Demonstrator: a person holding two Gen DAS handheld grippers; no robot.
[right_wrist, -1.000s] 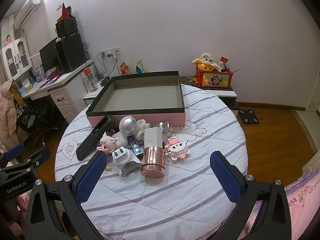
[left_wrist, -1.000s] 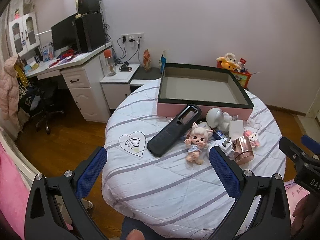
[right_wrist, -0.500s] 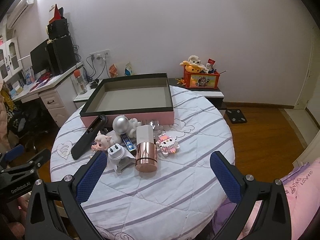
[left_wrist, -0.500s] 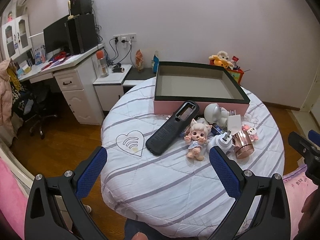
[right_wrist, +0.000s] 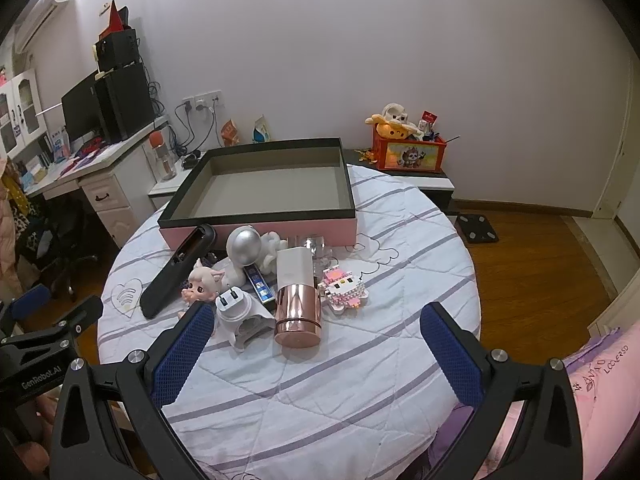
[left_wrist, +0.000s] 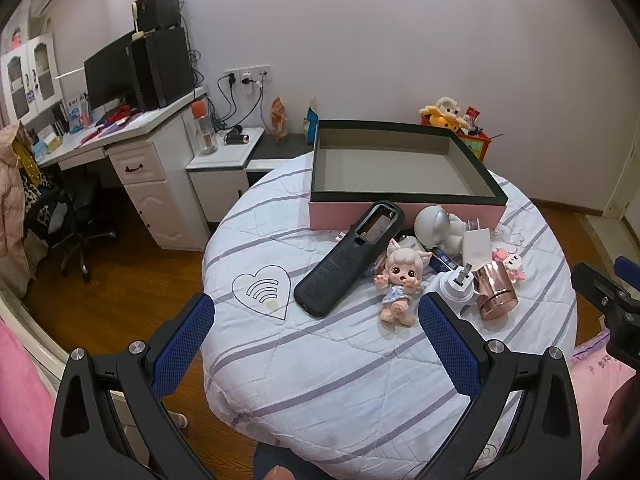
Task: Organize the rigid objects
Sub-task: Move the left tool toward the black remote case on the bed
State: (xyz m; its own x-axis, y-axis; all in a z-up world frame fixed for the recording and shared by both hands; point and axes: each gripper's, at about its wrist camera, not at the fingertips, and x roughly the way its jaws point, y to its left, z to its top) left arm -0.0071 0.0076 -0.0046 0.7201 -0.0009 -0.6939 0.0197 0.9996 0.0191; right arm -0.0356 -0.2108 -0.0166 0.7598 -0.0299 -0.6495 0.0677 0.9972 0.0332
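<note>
Grippers both wide open, holding nothing: I see the left gripper [left_wrist: 316, 340] and right gripper [right_wrist: 318, 342] hovering over the near edge of the round table [right_wrist: 360, 400]. Clutter sits bunched against the pink box [right_wrist: 280, 230] front wall: black remote [left_wrist: 350, 260], doll [left_wrist: 402, 280], rose-gold cylinder [right_wrist: 298, 314], white plug [right_wrist: 236, 308]. Box interior is bare.

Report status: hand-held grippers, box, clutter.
Left hand-held gripper open, right hand-held gripper open, both empty. Box empty. Toys, black remote, rose-gold cylinder piled before it.
</note>
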